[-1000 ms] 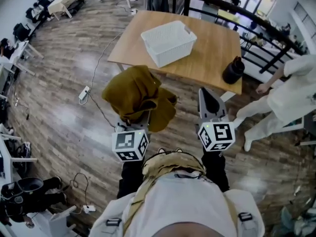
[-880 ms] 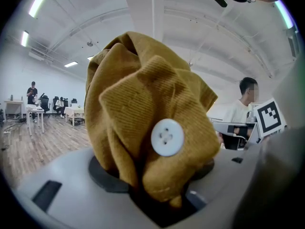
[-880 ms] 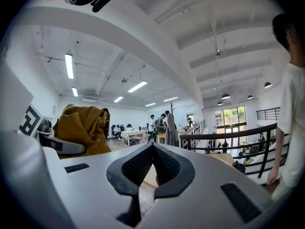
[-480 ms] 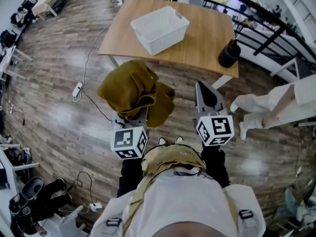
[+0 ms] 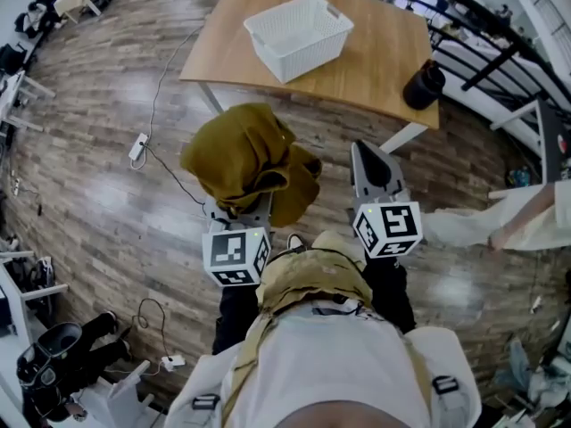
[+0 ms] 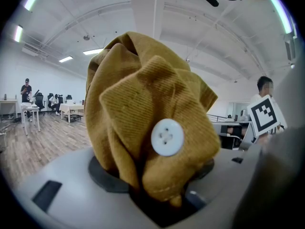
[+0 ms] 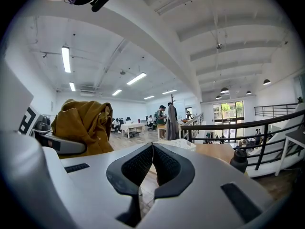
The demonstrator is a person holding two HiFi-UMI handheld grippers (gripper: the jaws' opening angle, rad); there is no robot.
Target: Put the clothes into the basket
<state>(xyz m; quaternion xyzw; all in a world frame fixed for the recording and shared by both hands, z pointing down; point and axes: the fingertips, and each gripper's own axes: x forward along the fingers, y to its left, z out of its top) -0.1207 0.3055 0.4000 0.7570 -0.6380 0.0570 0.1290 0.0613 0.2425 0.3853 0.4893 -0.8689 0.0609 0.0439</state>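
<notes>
A mustard-yellow garment [image 5: 245, 159] with a white button [image 6: 167, 137] is bunched up in my left gripper [image 5: 241, 208], whose jaws are shut on the cloth; it fills the left gripper view and hides the fingertips. My right gripper [image 5: 370, 172] is shut and holds nothing, its pads meeting in the right gripper view [image 7: 152, 149]. The garment [image 7: 81, 123] shows at that view's left. The white plastic basket [image 5: 297, 36] stands on the wooden table [image 5: 384, 56] ahead, well beyond both grippers, and looks to hold nothing.
A black bottle [image 5: 421, 86] stands at the table's right end. A black railing [image 5: 482, 56] runs behind the table. A person in white [image 5: 526, 217] stands at my right. A power strip and cable [image 5: 138, 150] lie on the wood floor at left.
The view has shifted slightly; the table and basket sit a little higher in frame. The person in white has moved further right. Both grippers keep their pose and the garment stays held.
</notes>
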